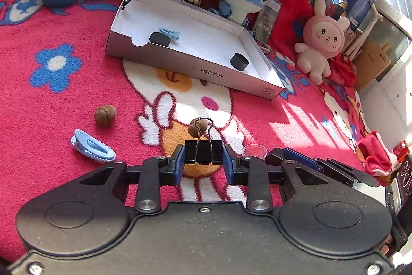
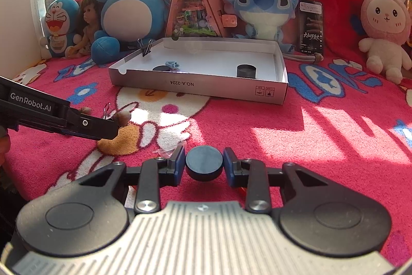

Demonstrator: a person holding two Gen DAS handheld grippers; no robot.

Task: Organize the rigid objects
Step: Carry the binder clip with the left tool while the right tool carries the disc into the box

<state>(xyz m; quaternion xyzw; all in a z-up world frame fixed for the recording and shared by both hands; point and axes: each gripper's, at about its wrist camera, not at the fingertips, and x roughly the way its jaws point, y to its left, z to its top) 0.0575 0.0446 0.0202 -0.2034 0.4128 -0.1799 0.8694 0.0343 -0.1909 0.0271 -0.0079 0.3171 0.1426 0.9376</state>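
Observation:
My left gripper (image 1: 203,159) is shut on a black binder clip (image 1: 203,151), its wire handles pointing away, just above the pink carpet. My right gripper (image 2: 204,164) is shut on a black round puck (image 2: 204,162) held flat between the blue pads. Ahead lies an open white cardboard box (image 1: 180,61) (image 2: 200,86). It holds two black pucks (image 1: 159,39) (image 1: 239,61) and a light blue clip (image 1: 168,33), and another binder clip (image 2: 146,47) grips its far left corner. Loose on the carpet are a light blue clip (image 1: 92,146) and two brown nuts (image 1: 105,115) (image 1: 199,127).
A small clear plastic cup (image 1: 255,150) lies between the grippers. Plush toys (image 2: 257,9), a triangular display house (image 2: 193,4) and books line the back behind the box. A pink rabbit plush (image 1: 319,43) sits to the right. Sunlit carpet stretches right of the box.

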